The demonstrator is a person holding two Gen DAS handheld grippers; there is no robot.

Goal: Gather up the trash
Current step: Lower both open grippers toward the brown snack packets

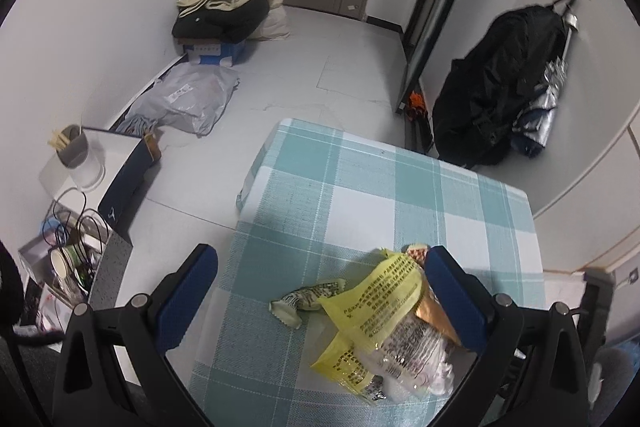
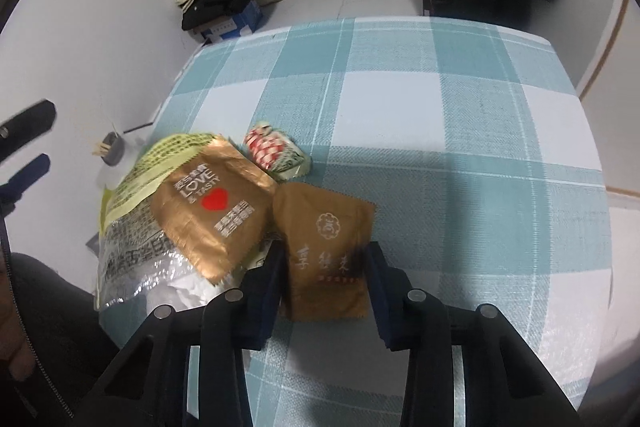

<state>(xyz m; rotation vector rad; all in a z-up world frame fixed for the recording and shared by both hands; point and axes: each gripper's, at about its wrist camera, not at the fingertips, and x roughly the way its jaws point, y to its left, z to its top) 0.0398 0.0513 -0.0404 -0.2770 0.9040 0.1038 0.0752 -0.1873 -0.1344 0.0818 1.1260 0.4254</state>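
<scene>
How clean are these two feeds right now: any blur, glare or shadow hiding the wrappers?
Left wrist view: sharp, even light, strong fisheye bending of the table edges; yellow wrapper readable. Right wrist view: slightly soft; the brown packet between the right gripper fingers has a dark shadowed patch; the clear bag shows glare.

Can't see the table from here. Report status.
Left gripper open over the yellow bag. Right gripper straddling a brown packet, grip unconfirmed. Heart packet and striped wrapper close alongside.

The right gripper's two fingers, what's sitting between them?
In the right wrist view, a brown snack packet printed with pale characters sits between the right gripper fingers, lying on the checked tablecloth.
</scene>
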